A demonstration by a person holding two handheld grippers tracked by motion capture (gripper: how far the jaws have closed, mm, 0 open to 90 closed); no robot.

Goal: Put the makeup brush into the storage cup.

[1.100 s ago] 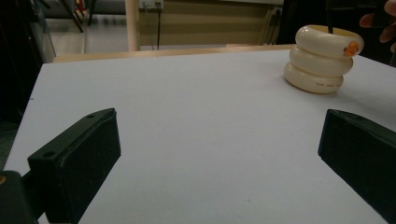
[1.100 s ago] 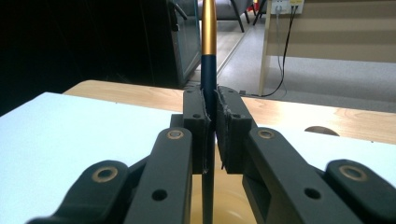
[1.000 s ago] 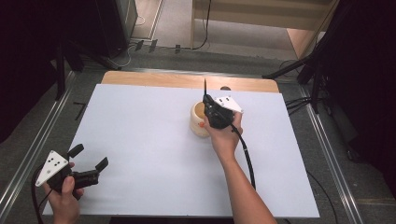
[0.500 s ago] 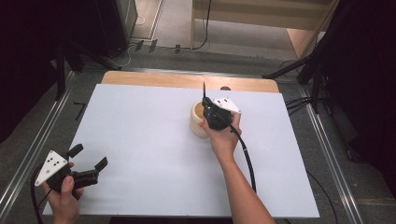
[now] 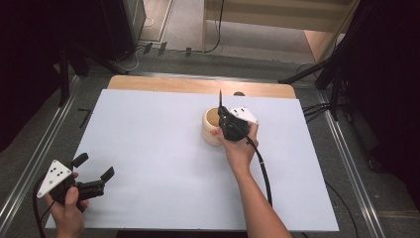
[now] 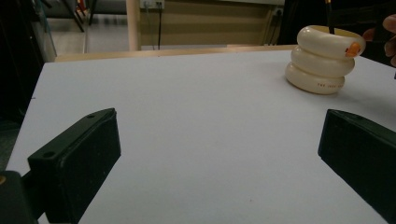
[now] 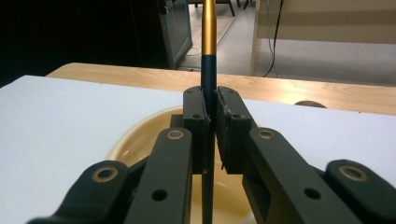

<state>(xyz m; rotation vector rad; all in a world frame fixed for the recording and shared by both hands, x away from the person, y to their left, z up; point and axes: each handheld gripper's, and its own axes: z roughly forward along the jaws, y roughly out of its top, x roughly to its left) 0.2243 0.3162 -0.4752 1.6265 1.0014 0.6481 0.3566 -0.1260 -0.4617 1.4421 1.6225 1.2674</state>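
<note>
One slim dark pen (image 7: 208,70) – gold-banded, upright – clamped in right tongs (image 7: 210,116), above cream ribbed cup (image 5: 212,127), perhaps ceramic, left tongs (image 5: 93,167) agape.

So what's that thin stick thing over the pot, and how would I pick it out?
Start at the white table, then find the cream, ring-stacked pot standing right of its middle. The right gripper is shut on a slim pen held upright above the pot's mouth. Its dark barrel with a gold upper section marks it out.
</note>
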